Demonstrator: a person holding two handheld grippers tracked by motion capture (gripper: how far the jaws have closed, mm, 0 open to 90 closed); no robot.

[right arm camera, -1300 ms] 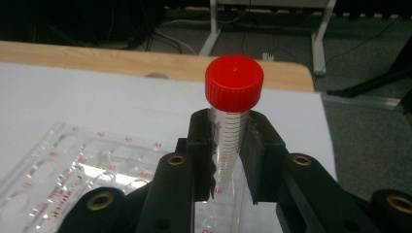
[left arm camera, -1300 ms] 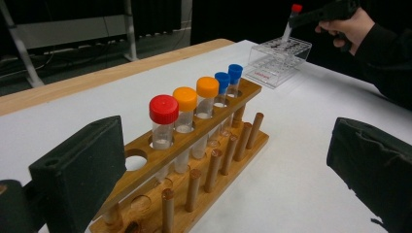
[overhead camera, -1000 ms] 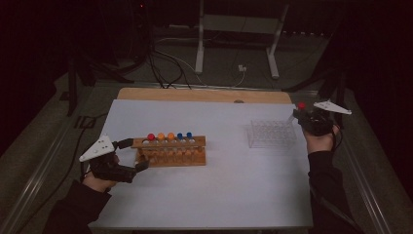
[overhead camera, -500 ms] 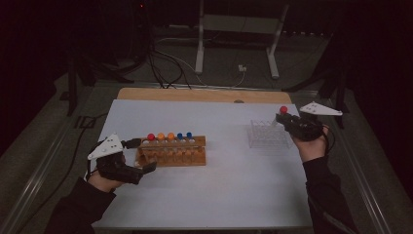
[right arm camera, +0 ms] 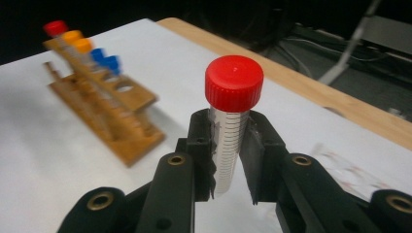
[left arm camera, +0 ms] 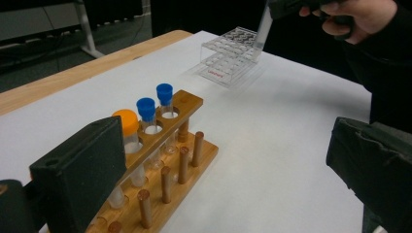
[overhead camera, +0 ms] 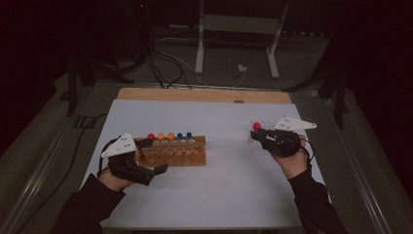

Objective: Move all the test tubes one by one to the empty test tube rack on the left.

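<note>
table (overhead camera: 219, 195): white top, wood strip along the far edge; everything sits on it.
wooden rack (overhead camera: 171, 151): left of centre, long side across the table. Two tiers with pegs in front. Holds capped tubes in a row, seen from the high view left to right: one red, two orange, two blue. One free hole at the right end past the blue caps.
clear rack (left arm camera: 231, 57): transparent plastic grid, right part of the table, well apart from the wooden rack. Red label on its near side. In the left gripper view the held tube hangs over its far corner.
left gripper (overhead camera: 146, 156): at the left end of the wooden rack, low over the table. Jaws spread wide; in its own view the left pad (left arm camera: 80, 172) sits just beside the rack's near end, the other pad far off at the right edge. Nothing pinched.
right gripper (right arm camera: 227, 160): lifted off the table near the clear rack, jaws pinching the red-capped tube.
red-capped tube (right arm camera: 232, 131): clear, graduated, upright between the right gripper's pads, clamped on the body below the cap. Cap and upper marks stick out above the pads. In the air, not in either rack.
</note>
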